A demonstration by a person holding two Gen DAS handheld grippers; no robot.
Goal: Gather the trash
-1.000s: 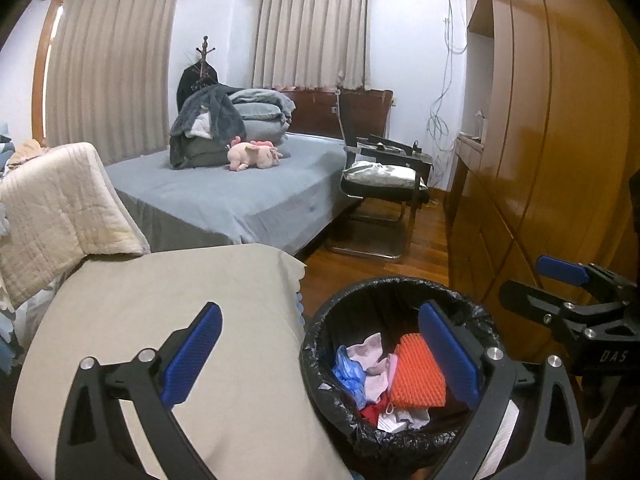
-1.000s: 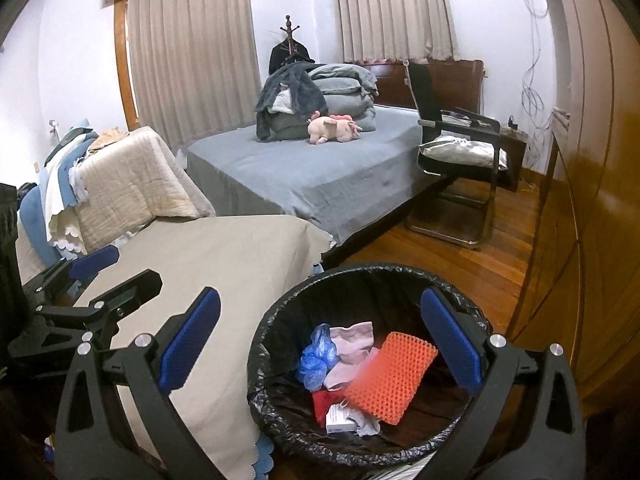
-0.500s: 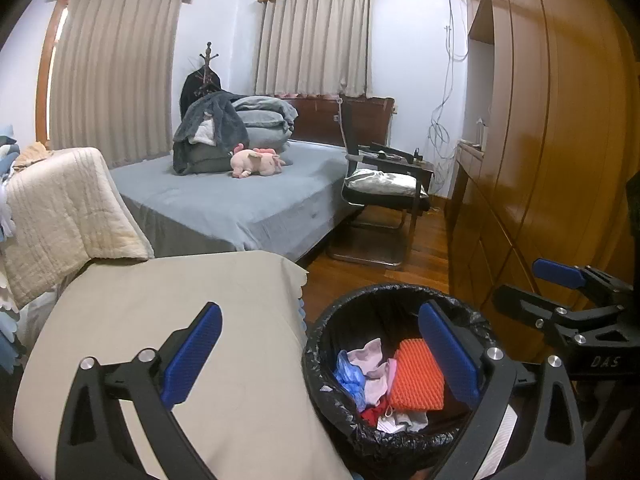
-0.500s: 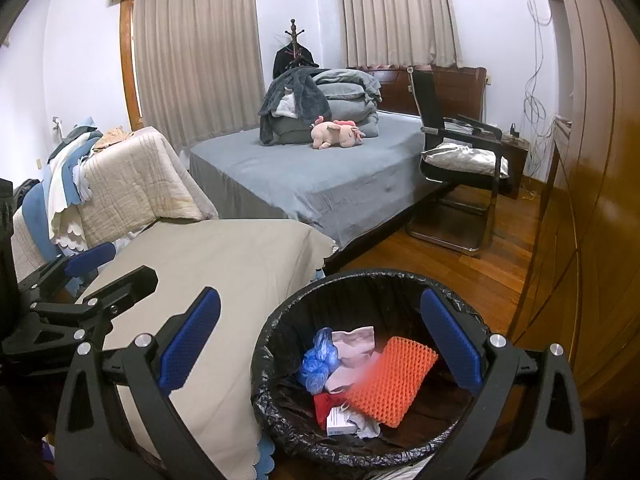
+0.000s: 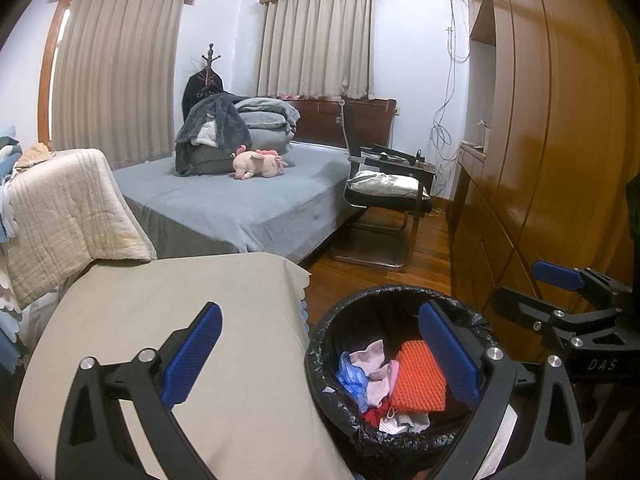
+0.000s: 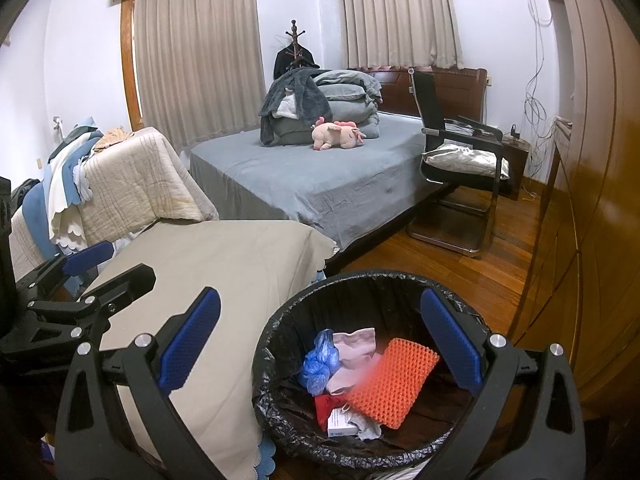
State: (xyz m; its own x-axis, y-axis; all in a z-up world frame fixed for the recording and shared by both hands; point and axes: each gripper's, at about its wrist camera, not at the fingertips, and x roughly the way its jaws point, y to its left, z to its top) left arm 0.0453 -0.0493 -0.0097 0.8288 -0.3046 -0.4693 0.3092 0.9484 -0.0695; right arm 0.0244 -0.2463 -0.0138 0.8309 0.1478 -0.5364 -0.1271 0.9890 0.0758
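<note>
Hovering: your left gripper (image 5: pixel 320 360) and right gripper (image 6: pixel 320 352), jaws wide, hold nothing.
Trash: orange mesh pad (image 6: pixel 394 382) lies inside the black-lined bin (image 6: pixel 280 344), beside the beige-covered bed (image 6: pixel 224 264).

Bin base: the round bin with the black plastic liner (image 6: pixel 280 432) runs off the bottom edge of your right wrist view, so you cannot see its foot.
Bin, left view: your left gripper's right blue-padded finger (image 5: pixel 448 354) covers part of the rim.
Orange pad: the orange bumpy foam sheet (image 6: pixel 394 380) has a blurred upper-left corner.
White box: the small white carton (image 6: pixel 340 426) carries print too small to read.
Red item: the red scrap (image 6: pixel 326 406) is mostly buried; what it is, you cannot tell.
</note>
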